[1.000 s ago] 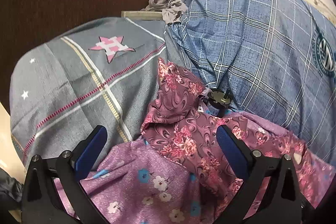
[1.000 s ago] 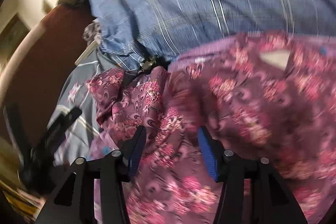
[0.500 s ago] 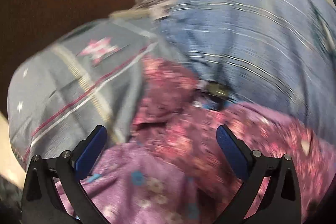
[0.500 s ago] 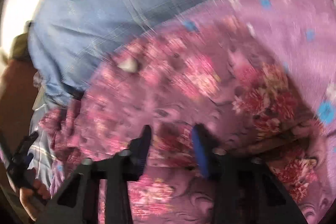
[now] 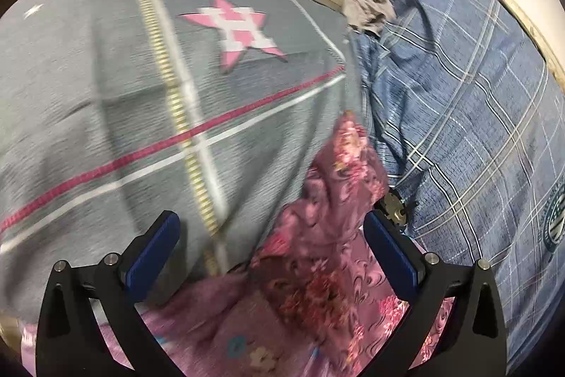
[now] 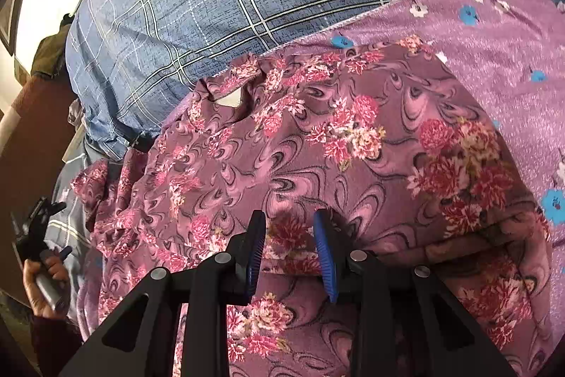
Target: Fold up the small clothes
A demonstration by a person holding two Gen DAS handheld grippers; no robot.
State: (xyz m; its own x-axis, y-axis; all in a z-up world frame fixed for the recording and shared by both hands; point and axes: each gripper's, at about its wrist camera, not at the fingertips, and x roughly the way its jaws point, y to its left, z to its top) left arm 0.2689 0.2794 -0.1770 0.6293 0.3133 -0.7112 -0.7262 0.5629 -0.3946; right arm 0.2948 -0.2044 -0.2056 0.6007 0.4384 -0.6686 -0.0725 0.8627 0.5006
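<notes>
None of the folding looks done yet: the mauve floral-print garment (image 6: 317, 165) lies rumpled under your right claw (image 6: 289, 253), whose half-closed pads pinch a ridge of it. Your left claw (image 5: 272, 257) gapes wide, empty, above its sleeve end.

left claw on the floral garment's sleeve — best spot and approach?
Take the crumpled tip of the sleeve, where it bunches up on the grey star blanket. The left claw is open and already straddles it, so come from the near side, along the sleeve's length, and close across the raised ridge. Flatter cloth lower down offers less to pinch. The right claw pinches a fold of the floral garment.
</notes>
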